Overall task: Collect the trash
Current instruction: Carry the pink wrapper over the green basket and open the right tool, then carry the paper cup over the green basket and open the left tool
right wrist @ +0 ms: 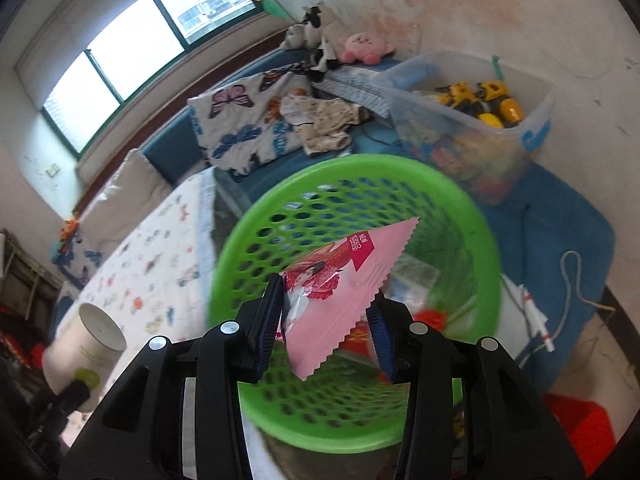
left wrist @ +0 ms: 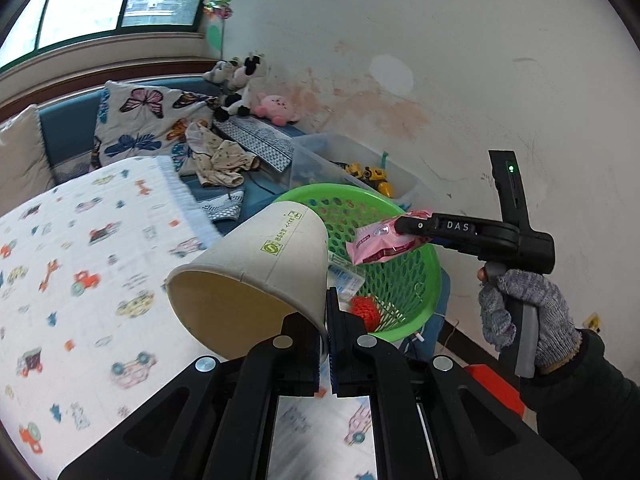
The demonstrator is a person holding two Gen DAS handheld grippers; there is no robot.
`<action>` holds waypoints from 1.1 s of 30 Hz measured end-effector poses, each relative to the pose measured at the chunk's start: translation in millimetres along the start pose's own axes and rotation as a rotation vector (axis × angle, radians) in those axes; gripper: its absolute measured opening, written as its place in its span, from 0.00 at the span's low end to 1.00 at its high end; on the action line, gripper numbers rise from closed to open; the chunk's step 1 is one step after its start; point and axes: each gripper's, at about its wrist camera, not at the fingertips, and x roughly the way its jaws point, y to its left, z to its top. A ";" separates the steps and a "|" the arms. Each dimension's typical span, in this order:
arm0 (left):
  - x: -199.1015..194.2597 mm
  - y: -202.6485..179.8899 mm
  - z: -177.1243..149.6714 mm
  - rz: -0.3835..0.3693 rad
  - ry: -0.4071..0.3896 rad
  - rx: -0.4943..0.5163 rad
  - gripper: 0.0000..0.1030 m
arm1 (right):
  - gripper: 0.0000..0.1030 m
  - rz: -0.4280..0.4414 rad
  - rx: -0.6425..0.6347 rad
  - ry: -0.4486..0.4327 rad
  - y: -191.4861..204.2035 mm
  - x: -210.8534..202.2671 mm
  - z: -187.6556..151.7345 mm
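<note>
My left gripper [left wrist: 326, 320] is shut on the rim of a beige paper cup [left wrist: 256, 264], which is tilted with its mouth toward me, just left of the green perforated basket [left wrist: 416, 276]. The same cup [right wrist: 86, 344] shows at the lower left of the right wrist view. My right gripper [right wrist: 326, 308] hangs over the green basket [right wrist: 248, 248] with a pink snack wrapper [right wrist: 332, 300] between its blue pads, both wrapper edges touching them. In the left wrist view the right gripper [left wrist: 400, 226] holds the wrapper [left wrist: 380, 242] above the basket rim. Red netting and packets lie inside the basket.
A bed with a car-print sheet [left wrist: 80, 280] lies to the left. A clear storage bin [right wrist: 472, 120] with yellow toy trucks stands behind the basket. Plush toys [left wrist: 276, 108] and clothes sit on the blue bench. A red box [right wrist: 580, 420] and cords lie on the floor. A gloved hand [left wrist: 532, 320] holds the right gripper.
</note>
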 end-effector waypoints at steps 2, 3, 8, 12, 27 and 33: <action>11.2 -7.2 5.1 -0.012 0.016 0.010 0.04 | 0.53 -0.013 0.002 -0.005 -5.4 -0.4 -0.1; 14.9 -9.6 6.1 -0.013 0.021 0.014 0.04 | 0.58 -0.009 0.007 -0.009 -9.0 -1.6 -0.7; 39.4 -21.9 13.3 -0.022 0.059 0.032 0.04 | 0.60 -0.011 0.018 -0.026 -21.0 -11.9 -2.9; 56.1 -30.9 17.1 -0.024 0.084 0.050 0.04 | 0.63 0.007 0.025 -0.038 -24.4 -23.2 -5.9; 115.1 -38.8 15.4 0.001 0.197 0.052 0.06 | 0.70 0.059 0.019 -0.068 -25.9 -53.2 -32.8; 120.0 -36.0 12.8 -0.010 0.209 0.031 0.11 | 0.73 0.054 0.007 -0.068 -25.7 -56.0 -44.2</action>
